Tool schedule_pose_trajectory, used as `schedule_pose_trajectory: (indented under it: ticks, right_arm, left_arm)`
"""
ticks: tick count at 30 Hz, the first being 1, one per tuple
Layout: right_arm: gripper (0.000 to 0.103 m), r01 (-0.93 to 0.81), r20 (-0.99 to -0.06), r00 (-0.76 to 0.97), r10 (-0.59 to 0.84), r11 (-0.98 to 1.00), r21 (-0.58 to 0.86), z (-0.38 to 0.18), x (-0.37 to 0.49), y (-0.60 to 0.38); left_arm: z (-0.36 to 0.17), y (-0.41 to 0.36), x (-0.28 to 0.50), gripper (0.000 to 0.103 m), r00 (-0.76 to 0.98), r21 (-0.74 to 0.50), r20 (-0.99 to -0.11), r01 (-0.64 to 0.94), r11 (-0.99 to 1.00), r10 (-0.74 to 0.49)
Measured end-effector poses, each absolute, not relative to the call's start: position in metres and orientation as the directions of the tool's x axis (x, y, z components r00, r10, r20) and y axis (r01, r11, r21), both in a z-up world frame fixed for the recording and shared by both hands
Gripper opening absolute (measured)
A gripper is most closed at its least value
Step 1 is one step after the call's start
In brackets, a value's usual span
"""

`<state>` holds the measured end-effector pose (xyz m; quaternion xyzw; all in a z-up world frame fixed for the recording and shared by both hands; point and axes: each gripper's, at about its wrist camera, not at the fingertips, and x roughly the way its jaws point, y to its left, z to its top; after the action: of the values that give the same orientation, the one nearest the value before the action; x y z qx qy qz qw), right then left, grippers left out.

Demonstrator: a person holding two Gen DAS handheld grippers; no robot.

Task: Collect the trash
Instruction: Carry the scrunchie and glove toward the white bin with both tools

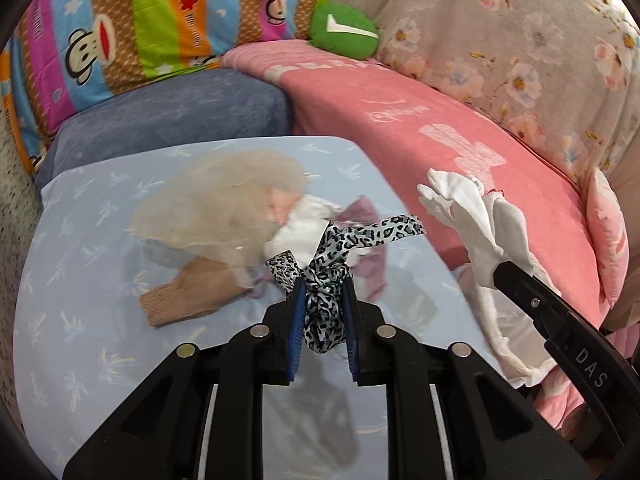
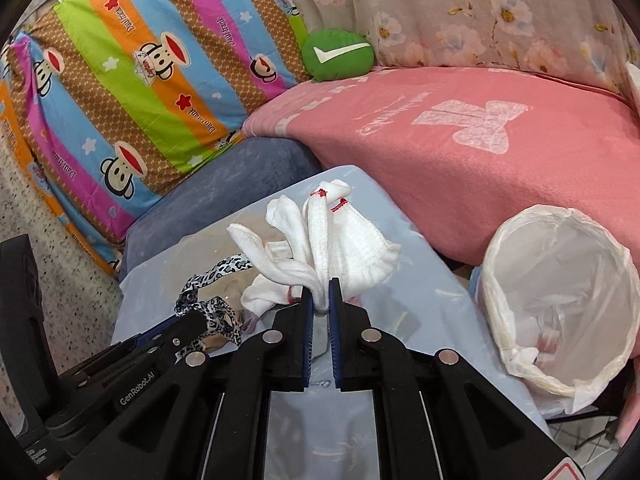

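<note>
My left gripper [image 1: 323,284] is shut on a knotted leopard-print cloth strip [image 1: 324,280] and holds it above the light blue table [image 1: 80,320]. My right gripper [image 2: 320,294] is shut on a bundle of white gloves with red trim [image 2: 320,236], also lifted over the table. The gloves also show in the left wrist view [image 1: 476,220], to the right of the left gripper. The leopard strip also shows in the right wrist view [image 2: 212,308], at lower left. A bin lined with a white bag [image 2: 560,300] stands to the right of the table.
On the table lie a pale hair-like clump [image 1: 216,200], a tan sock [image 1: 188,292] and white and mauve cloth [image 1: 304,224]. Behind are a grey-blue cushion [image 1: 180,116], a pink blanket [image 2: 480,140], a striped monkey-print pillow [image 2: 132,68] and a green plush [image 2: 338,54].
</note>
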<state>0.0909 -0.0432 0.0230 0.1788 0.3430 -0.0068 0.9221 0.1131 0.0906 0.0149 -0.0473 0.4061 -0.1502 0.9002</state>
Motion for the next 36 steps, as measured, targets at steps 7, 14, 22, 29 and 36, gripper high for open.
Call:
schedule_pose_trajectory:
  ticks: [7, 14, 22, 29, 36]
  right_arm:
    - [0.007, 0.212, -0.609, 0.792, 0.04, 0.917, 0.337, 0.036, 0.064, -0.101]
    - [0.007, 0.297, -0.598, 0.8, -0.035, 0.891, 0.345, 0.039, 0.037, -0.155]
    - [0.007, 0.382, -0.606, 0.789, -0.102, 0.854, 0.354, 0.032, 0.009, -0.207]
    - [0.007, 0.432, -0.615, 0.776, -0.139, 0.827, 0.359, 0.024, -0.008, -0.238]
    - [0.007, 0.454, -0.62, 0.769, -0.154, 0.814, 0.361, 0.018, -0.012, -0.253]
  left_arm:
    - [0.029, 0.04, 0.104, 0.018, 0.621, -0.185, -0.697, 0.327, 0.927, -0.358]
    - [0.035, -0.011, 0.095, 0.018, 0.603, -0.166, -0.689, 0.41, 0.897, -0.403]
    - [0.038, -0.068, 0.085, 0.018, 0.569, -0.138, -0.691, 0.502, 0.854, -0.446]
    - [0.035, -0.106, 0.078, 0.018, 0.526, -0.13, -0.701, 0.569, 0.812, -0.481]
    - [0.032, -0.131, 0.073, 0.019, 0.5, -0.121, -0.71, 0.608, 0.785, -0.497]
